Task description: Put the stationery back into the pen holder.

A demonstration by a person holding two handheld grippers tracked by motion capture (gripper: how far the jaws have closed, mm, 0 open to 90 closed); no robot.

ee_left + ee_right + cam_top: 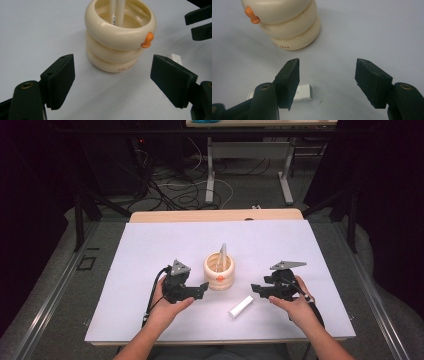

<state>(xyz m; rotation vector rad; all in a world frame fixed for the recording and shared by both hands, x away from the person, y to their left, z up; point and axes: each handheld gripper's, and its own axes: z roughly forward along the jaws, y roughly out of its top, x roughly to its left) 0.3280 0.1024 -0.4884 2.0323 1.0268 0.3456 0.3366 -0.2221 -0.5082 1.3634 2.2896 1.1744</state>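
Observation:
A cream ribbed cup (219, 271) with an orange beak stands mid-table, and a white tube (222, 254) leans upright inside it. The left gripper view has the cup (120, 37) just ahead of the jaws, tube (116, 11) inside. My left gripper (204, 287) is open, just left of the cup and empty. A small white stick (241, 306) lies flat in front of the cup. My right gripper (255, 289) is open to the right of the cup, with the white stick (304, 92) beside its left jaw and the cup (284, 22) farther off.
The white mat (150, 250) covers most of the wooden table (215, 215). Beyond the far edge are table legs and cables on the floor. The right gripper's jaws (200, 23) show at the upper right of the left gripper view.

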